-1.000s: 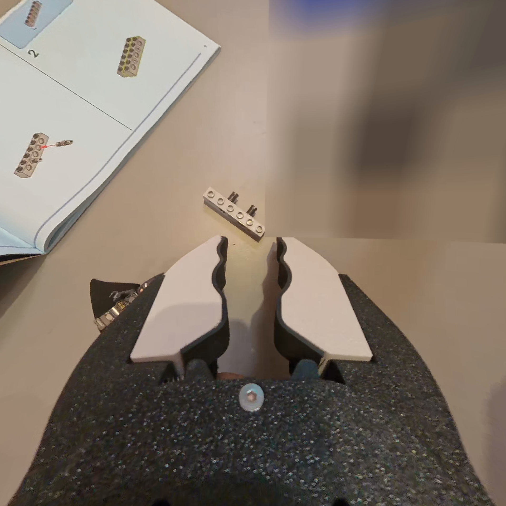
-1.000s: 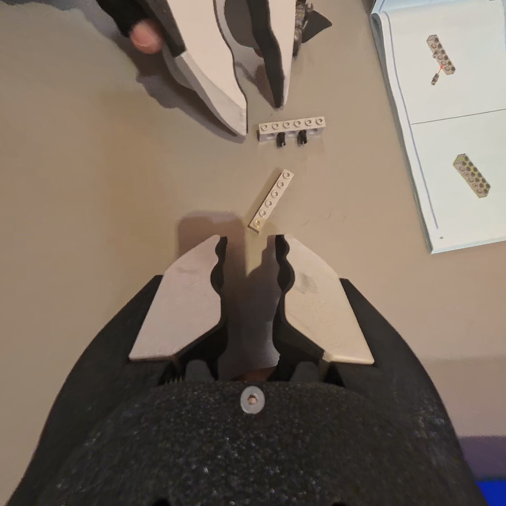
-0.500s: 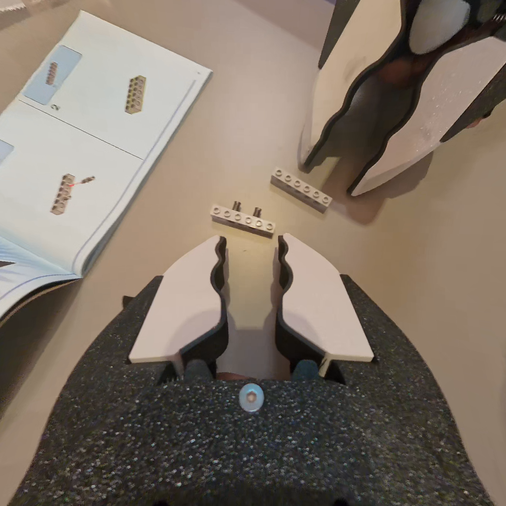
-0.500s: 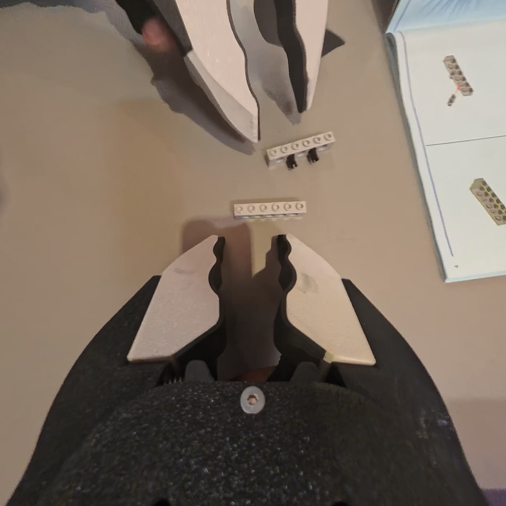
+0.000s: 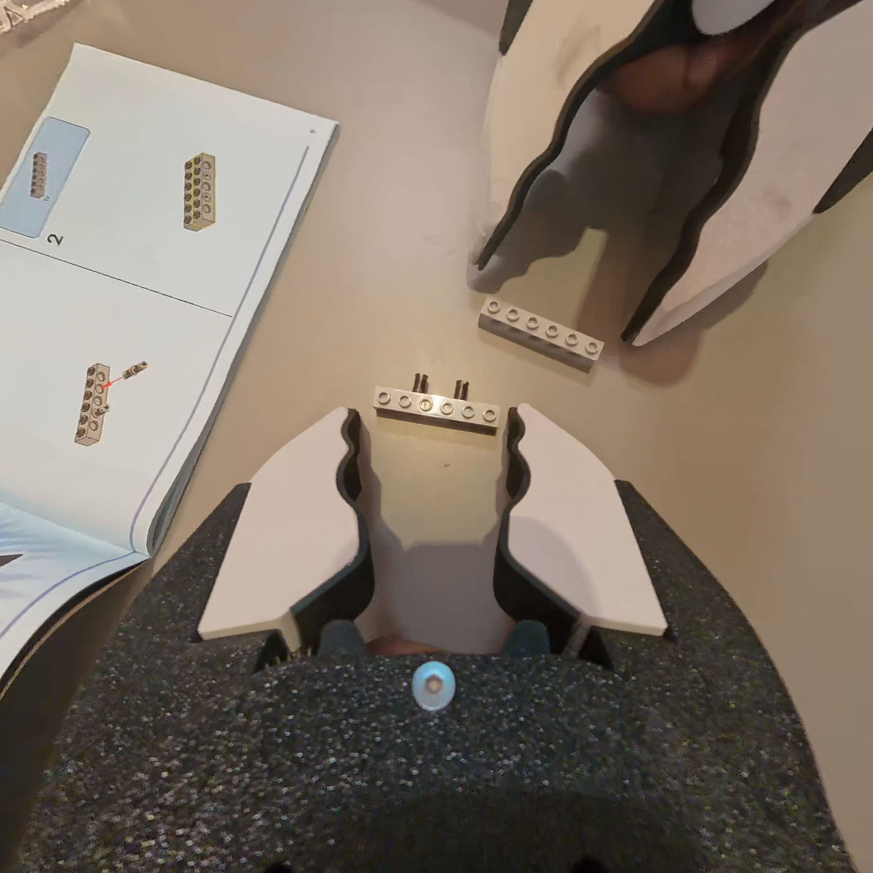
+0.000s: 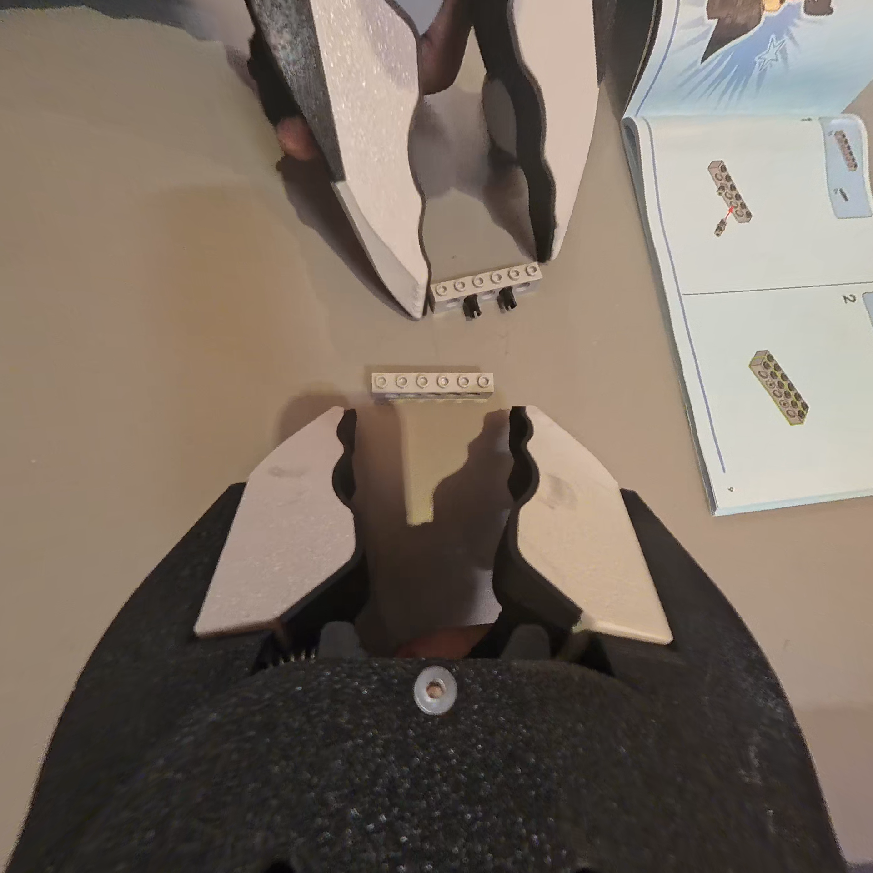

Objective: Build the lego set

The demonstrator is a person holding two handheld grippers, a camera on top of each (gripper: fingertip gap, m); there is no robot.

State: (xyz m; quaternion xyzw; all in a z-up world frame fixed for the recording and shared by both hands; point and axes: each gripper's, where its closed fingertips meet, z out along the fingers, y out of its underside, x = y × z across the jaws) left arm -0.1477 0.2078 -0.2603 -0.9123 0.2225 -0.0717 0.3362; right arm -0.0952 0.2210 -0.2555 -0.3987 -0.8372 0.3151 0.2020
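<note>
Two hand-held grippers face each other over a beige counter [image 5: 756, 519], both spread wide and holding nothing.

Left hand-held gripper [image 5: 432, 415]: released, pads bare. Grey six-stud beam with two black pins [image 5: 437, 408] lies just ahead of its fingertips, crosswise, long axis running fingertip to fingertip. In the left wrist view there is a small gap at each end; in the right wrist view the fingertips look to be right at the beam ends, contact cannot be settled. Pins stick out of the far side, pointing away from this gripper toward the other one. Beam rests on the counter.

Right hand-held gripper [image 6: 432, 415]: also released, empty. Plain grey six-stud beam [image 6: 432, 385] lies just beyond its fingertips, crosswise too, not between the pads, apart from both. It sits on the counter, parallel to the pinned beam, with bare counter between the two.

Nearness: each gripper is nearest its own beam; left has the pinned one, right has the plain one. Pins point toward the plain beam's side.

Further out: open instruction booklet [image 5: 118, 283] lies flat off to the left gripper's left side, clear of both beams. A bit of a person's fingers shows behind the far gripper in each view.
</note>
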